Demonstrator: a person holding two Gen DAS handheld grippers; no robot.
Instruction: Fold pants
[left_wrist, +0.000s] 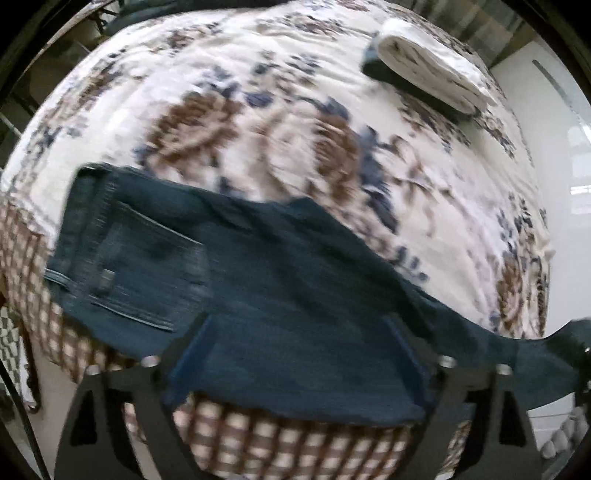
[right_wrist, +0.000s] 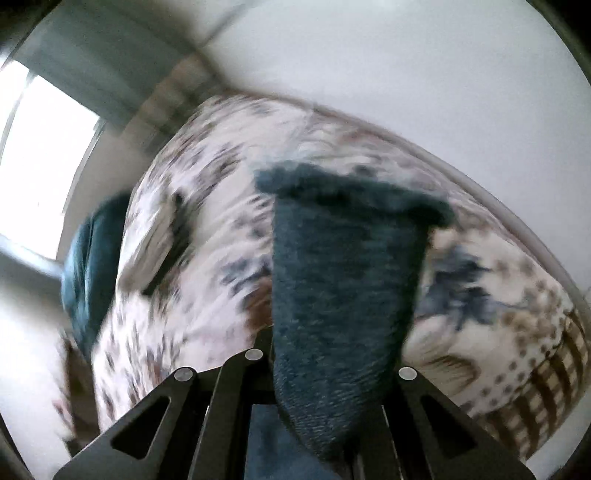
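Note:
Dark blue jeans (left_wrist: 258, 266) lie across the near edge of a bed with a floral cover (left_wrist: 258, 110). The waistband and a back pocket (left_wrist: 140, 258) are at the left; a leg runs off to the lower right. My left gripper (left_wrist: 299, 347) is open, its fingers (left_wrist: 192, 343) wide apart just above the jeans' thigh area. My right gripper (right_wrist: 332, 369) is shut on a jeans leg (right_wrist: 343, 277), which hangs lifted in front of the camera with its hem (right_wrist: 351, 192) at the top. Both views are motion-blurred.
A folded white cloth on a dark garment (left_wrist: 432, 70) lies at the far right of the bed. The bed's checked side skirt (left_wrist: 277, 443) hangs below the jeans. White floor (left_wrist: 554, 166) lies to the right. A window (right_wrist: 40, 166) and a blue-green object (right_wrist: 88, 266) show at the left in the right wrist view.

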